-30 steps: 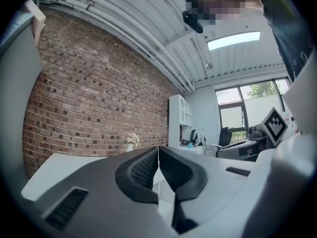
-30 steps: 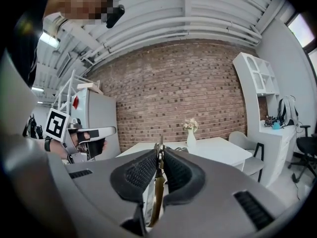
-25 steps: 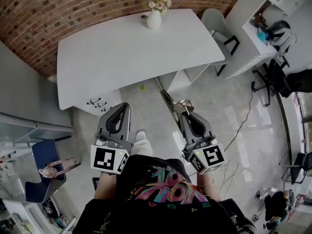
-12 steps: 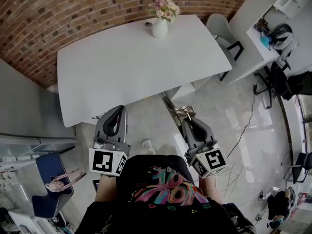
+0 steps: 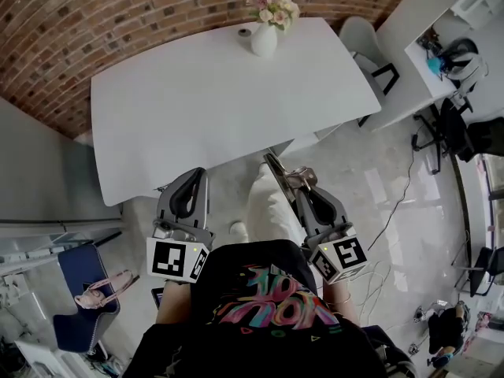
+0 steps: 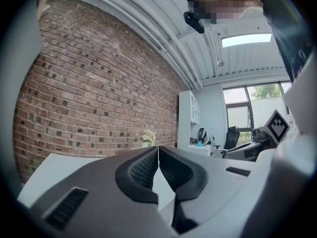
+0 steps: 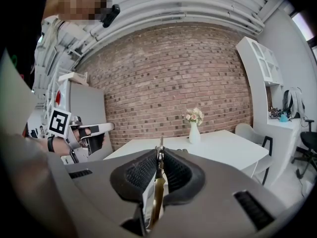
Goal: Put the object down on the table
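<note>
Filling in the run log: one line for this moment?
left gripper: shut, empty | right gripper: shut on metal object | table: ahead, object not down

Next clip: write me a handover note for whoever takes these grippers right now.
Left gripper: shut, empty.
Right gripper: shut on a thin metal object, held edge-on.
Table: just ahead, with a vase at its far edge. Both grippers are short of its near edge.
Done: object is in hand and close to the table.
Left: reach over the table, lower the object onto it, open the jaws.
</note>
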